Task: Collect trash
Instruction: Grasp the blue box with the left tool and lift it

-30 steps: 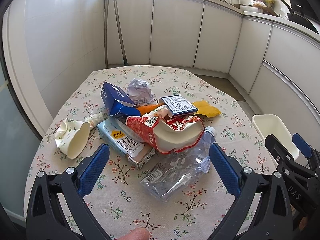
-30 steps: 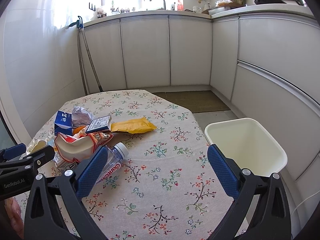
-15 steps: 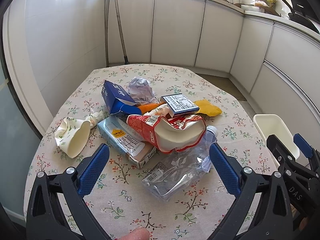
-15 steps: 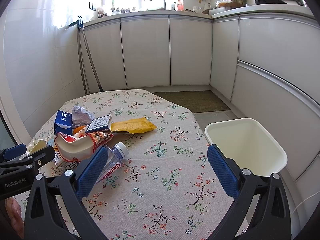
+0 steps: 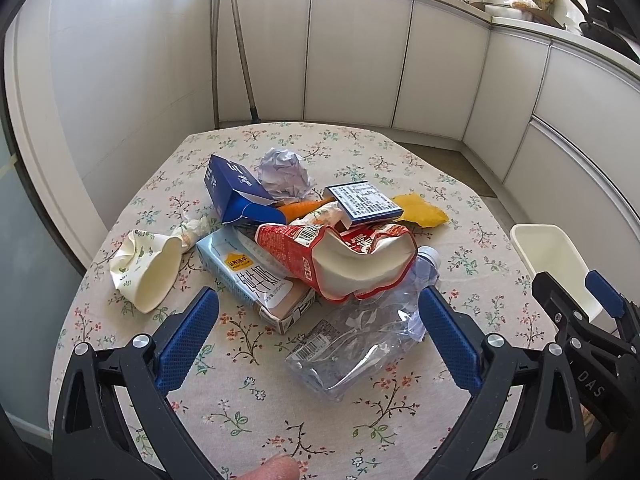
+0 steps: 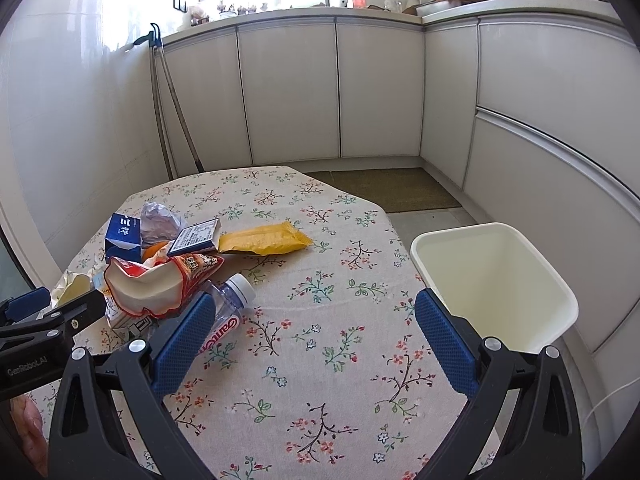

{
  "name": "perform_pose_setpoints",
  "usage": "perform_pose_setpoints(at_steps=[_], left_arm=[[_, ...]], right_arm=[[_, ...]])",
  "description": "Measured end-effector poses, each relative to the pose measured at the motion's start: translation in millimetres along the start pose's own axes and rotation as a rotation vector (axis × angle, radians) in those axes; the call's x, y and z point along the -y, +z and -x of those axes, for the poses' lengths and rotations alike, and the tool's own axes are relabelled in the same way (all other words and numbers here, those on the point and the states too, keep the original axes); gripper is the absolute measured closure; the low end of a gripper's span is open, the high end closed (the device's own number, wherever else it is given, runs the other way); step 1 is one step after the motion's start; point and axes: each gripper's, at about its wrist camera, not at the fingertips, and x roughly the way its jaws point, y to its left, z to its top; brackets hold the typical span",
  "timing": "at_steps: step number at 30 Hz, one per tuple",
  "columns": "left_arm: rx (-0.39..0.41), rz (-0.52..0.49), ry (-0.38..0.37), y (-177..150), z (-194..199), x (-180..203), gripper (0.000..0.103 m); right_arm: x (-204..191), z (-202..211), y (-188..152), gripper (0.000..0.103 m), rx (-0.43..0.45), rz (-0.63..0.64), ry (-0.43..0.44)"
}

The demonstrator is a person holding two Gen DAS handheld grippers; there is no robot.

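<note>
A pile of trash lies on the floral table: a crushed clear bottle [image 5: 360, 340], a red and white pouch [image 5: 352, 256], a pale blue carton [image 5: 256, 280], a dark blue box [image 5: 232, 192], a crumpled paper cup [image 5: 144, 268], a paper ball [image 5: 284, 172] and a yellow wrapper [image 6: 264, 238]. My left gripper [image 5: 320, 336] is open and empty, just above the bottle. My right gripper [image 6: 312, 332] is open and empty over the table, between the pile and a cream bin [image 6: 496, 280]. The bin also shows in the left wrist view [image 5: 552, 264].
The bin stands off the table's right edge. White cabinets [image 6: 336, 96] run along the back and right. Two poles [image 5: 236, 52] lean in the back left corner. A brown mat [image 6: 392, 190] lies on the floor beyond the table.
Both grippers stay open. The left view has shifted very slightly; the trash has not moved.
</note>
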Motion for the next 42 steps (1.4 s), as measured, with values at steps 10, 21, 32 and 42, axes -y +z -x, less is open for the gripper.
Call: perform_pose_setpoints(at_steps=[10, 21, 32, 42], left_arm=[[-0.022, 0.028, 0.013, 2, -3, -8, 0.007], [-0.152, 0.368, 0.061, 24, -29, -89, 0.007], [-0.249, 0.513, 0.043, 94, -88, -131, 0.007], [-0.361, 0.649, 0.018, 109, -163, -156, 0.007]], right_arm=[[4, -14, -3, 0.006, -0.090, -0.043, 0.039], [16, -31, -4, 0.006, -0.187, -0.124, 0.121], [34, -52, -9, 0.006, -0.310, -0.234, 0.199], [43, -65, -14, 0.006, -0.377, -0.278, 0.226]])
